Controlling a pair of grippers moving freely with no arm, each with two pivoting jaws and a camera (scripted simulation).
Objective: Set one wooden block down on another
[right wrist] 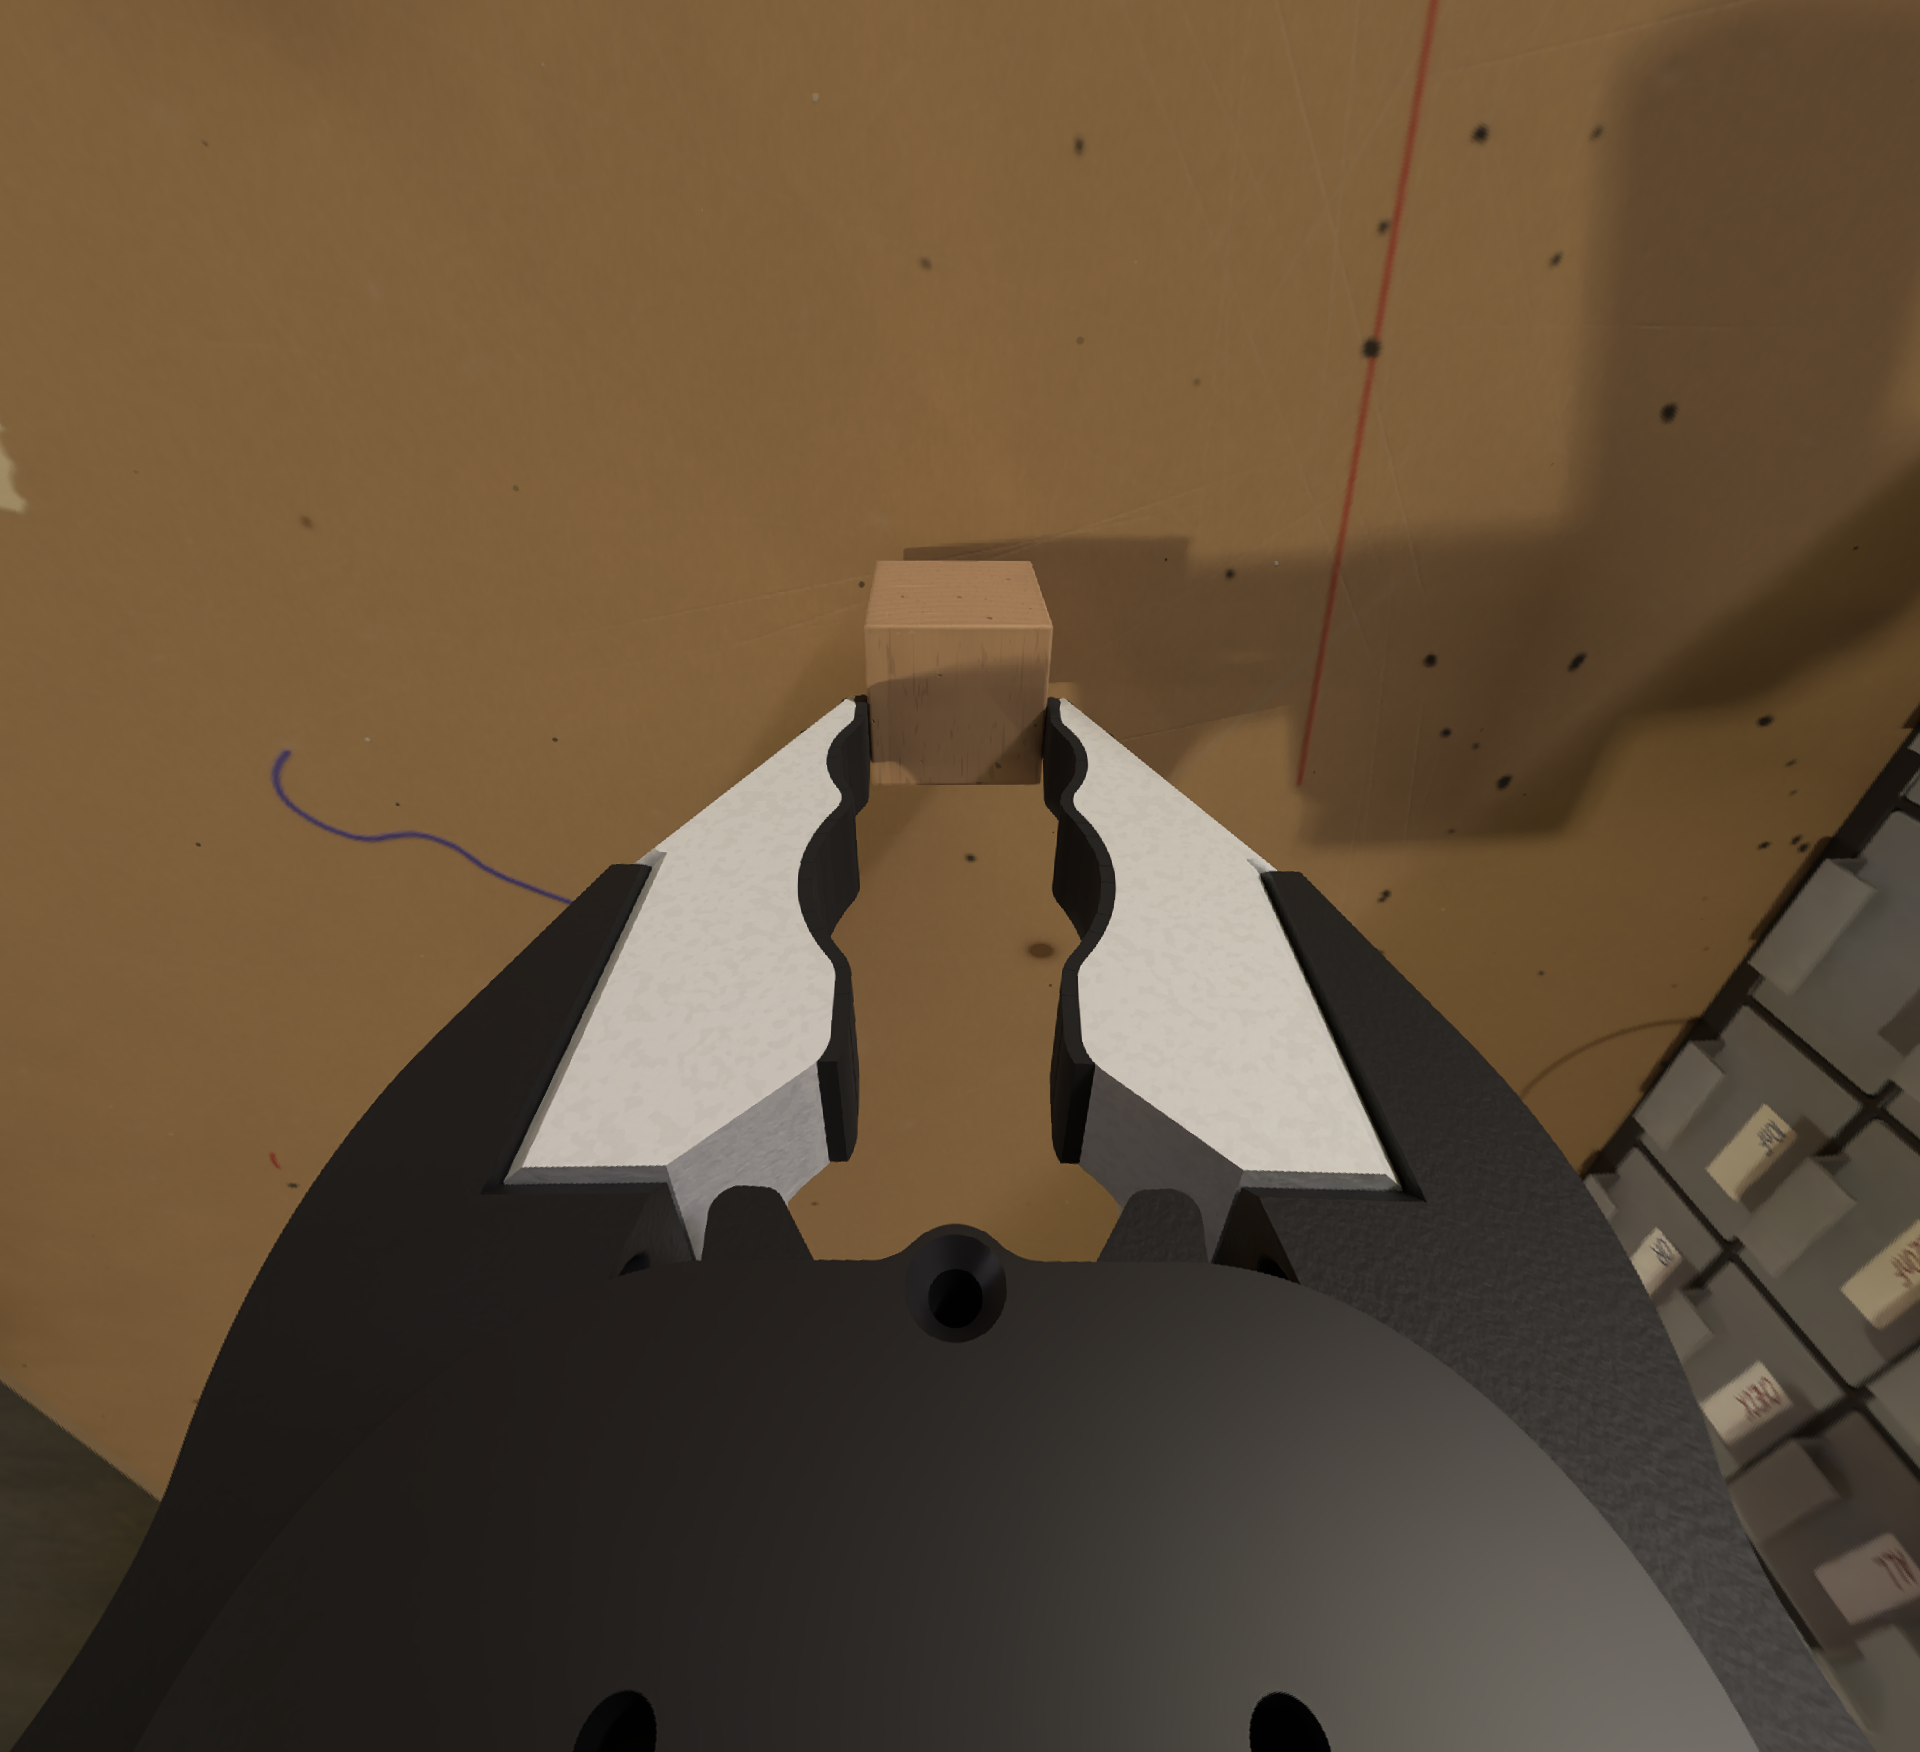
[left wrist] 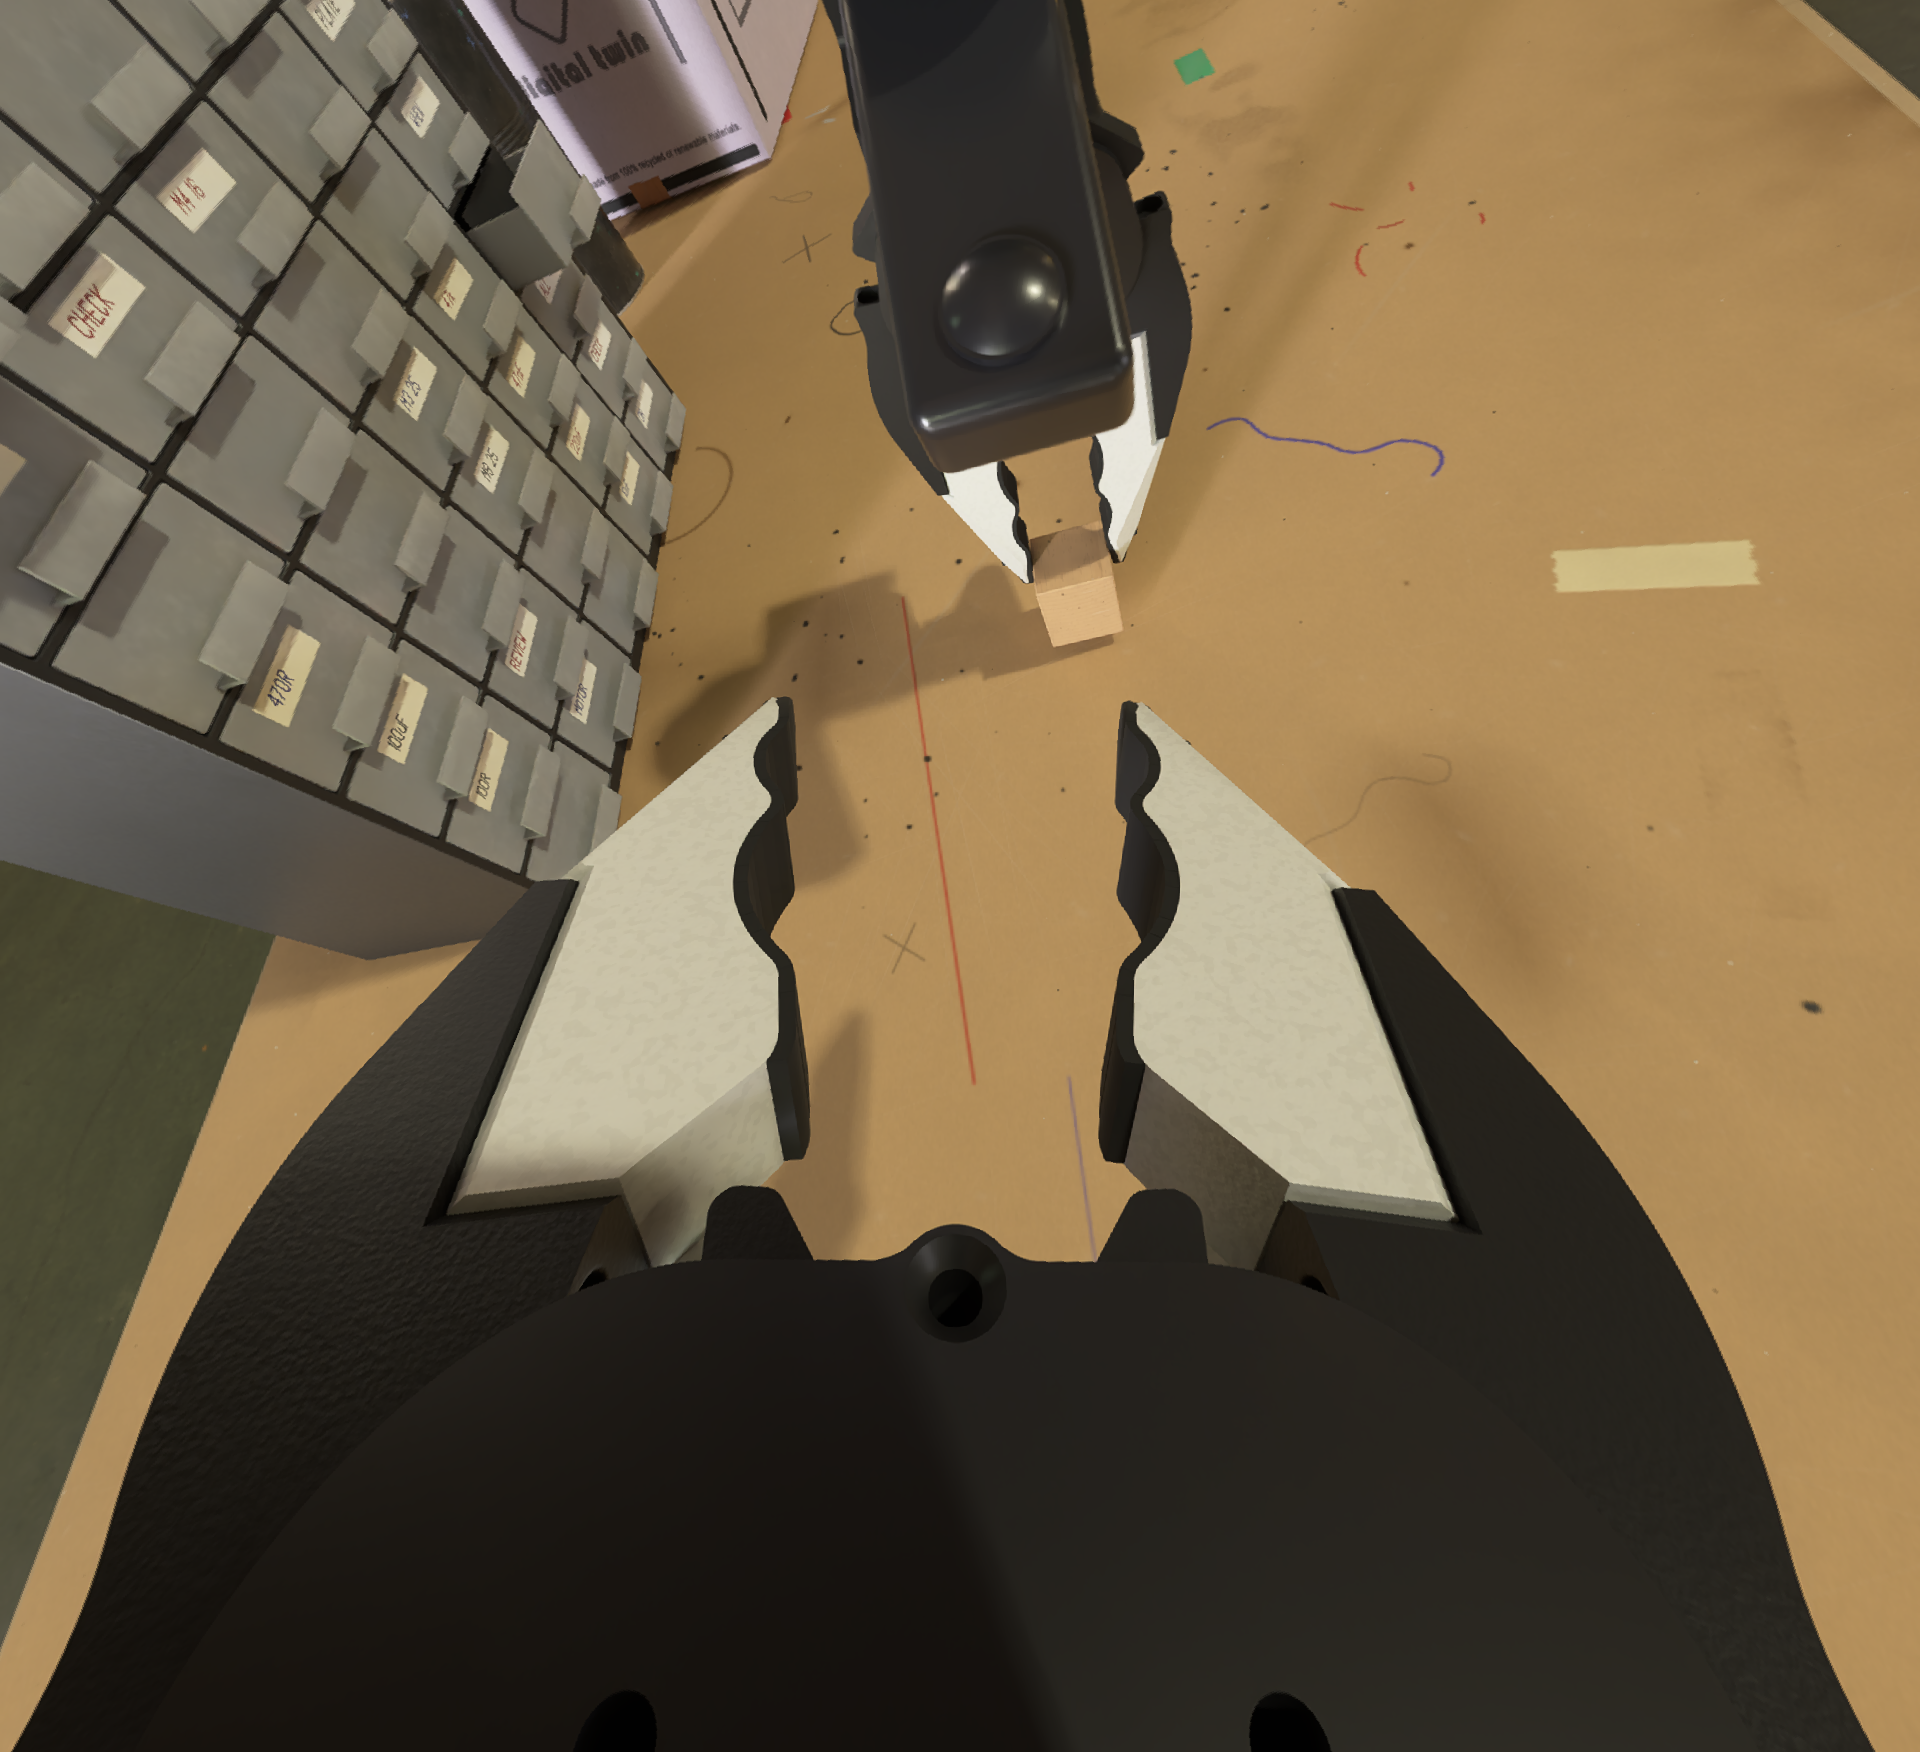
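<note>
Wooden block: one pale cube, standing on the brown tabletop well in from any edge; in the left wrist view the same block sits in open board, with the table's far right edge running off toward the upper right corner. Only one block shows in either view; the second block the task needs is not in sight, so I cannot say where the stack will go. Right gripper: its two fingertips sit against the block's opposite side faces, jaws drawn in narrow to the block's width, pads touching or all but touching the wood. Judged a grasp at or just before closure; the block's underside appears to rest on the board, its shadow meeting its base. Holding near the lower half of the side faces leaves the top clear and keeps the cube square. Left gripper: jaws wide apart, nothing between them, hovering above the board near a thin red line, pointed toward the block, likely watching rather than working. Outward: grey drawer cabinet along the table's left side, white carton toward the far left corner, strip of tape and small green square toward the right edge.
</note>
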